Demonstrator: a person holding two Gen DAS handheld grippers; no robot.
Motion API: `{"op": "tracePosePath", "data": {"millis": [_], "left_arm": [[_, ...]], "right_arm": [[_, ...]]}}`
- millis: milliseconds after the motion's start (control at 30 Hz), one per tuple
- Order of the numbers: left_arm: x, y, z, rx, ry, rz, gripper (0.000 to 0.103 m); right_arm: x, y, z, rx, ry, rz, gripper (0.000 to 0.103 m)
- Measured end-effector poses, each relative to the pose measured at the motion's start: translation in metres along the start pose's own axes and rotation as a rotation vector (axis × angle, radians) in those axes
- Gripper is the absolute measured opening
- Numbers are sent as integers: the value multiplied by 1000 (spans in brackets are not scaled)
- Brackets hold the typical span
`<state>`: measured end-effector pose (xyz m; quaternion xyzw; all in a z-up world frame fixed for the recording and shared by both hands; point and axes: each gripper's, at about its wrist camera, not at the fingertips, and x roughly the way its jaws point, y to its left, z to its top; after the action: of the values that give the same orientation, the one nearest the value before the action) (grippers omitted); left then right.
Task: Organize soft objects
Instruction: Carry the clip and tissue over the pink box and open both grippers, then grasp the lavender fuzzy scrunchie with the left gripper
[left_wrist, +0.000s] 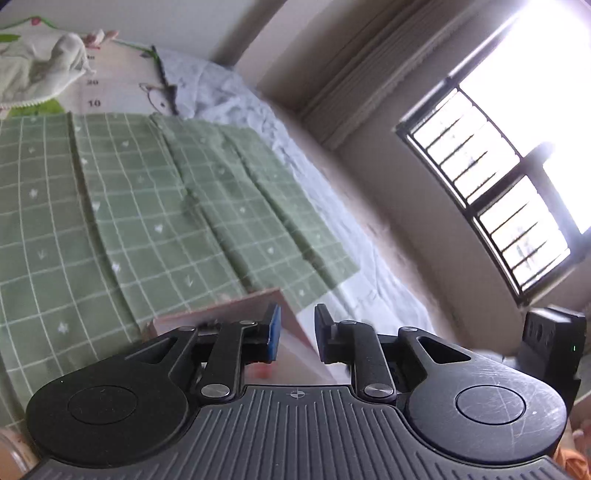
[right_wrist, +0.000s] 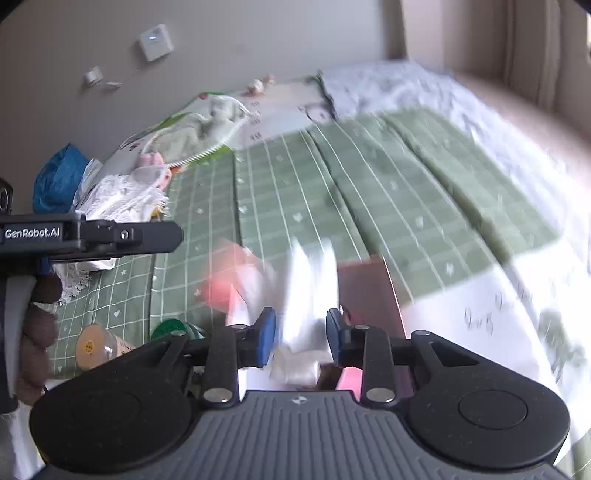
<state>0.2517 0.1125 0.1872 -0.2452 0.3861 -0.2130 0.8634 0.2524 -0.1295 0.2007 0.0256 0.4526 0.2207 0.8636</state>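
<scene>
My right gripper (right_wrist: 300, 334) is shut on a white soft cloth (right_wrist: 308, 291), which is blurred by motion and hangs between the blue pads above a pink box (right_wrist: 365, 295) on the bed. A pink-and-white soft item (right_wrist: 236, 277) lies left of it. My left gripper (left_wrist: 297, 332) is open and empty, held above the box's edge (left_wrist: 236, 306). A pale green towel (left_wrist: 40, 66) lies at the far end of the bed, also in the right wrist view (right_wrist: 207, 125). A white fringed cloth (right_wrist: 122, 195) is heaped at the left.
A green checked blanket (left_wrist: 129, 206) covers the bed, with a white quilt (left_wrist: 236, 99) along the wall side. A blue bag (right_wrist: 59, 177), a jar with a yellow lid (right_wrist: 96, 347) and a green lid (right_wrist: 173, 328) sit at the left. A barred window (left_wrist: 509, 192) is on the right.
</scene>
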Motion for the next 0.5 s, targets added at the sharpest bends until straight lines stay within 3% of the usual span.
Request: {"op": "tracePosePath", "data": {"millis": [100,233,333,433,500], "left_arm": [[-18,3,-14,152,36,75,22],[-63,17,-45,259,101,168,22],[-102,44,-65,168,119,198,22],[-134,80,-76,13,68,154,22],[-151,98,-84,-47,48,181,22]], "right_arm": [[-2,-4,-8,-30,-32,-23,32],[-3,10,-12,-99,-89,-44,49],[0,38,-20,-174,-94,-4,54],[11,82,-37,-275,-91,22,55],[23,111,-52,-323,-85,48,56]]}}
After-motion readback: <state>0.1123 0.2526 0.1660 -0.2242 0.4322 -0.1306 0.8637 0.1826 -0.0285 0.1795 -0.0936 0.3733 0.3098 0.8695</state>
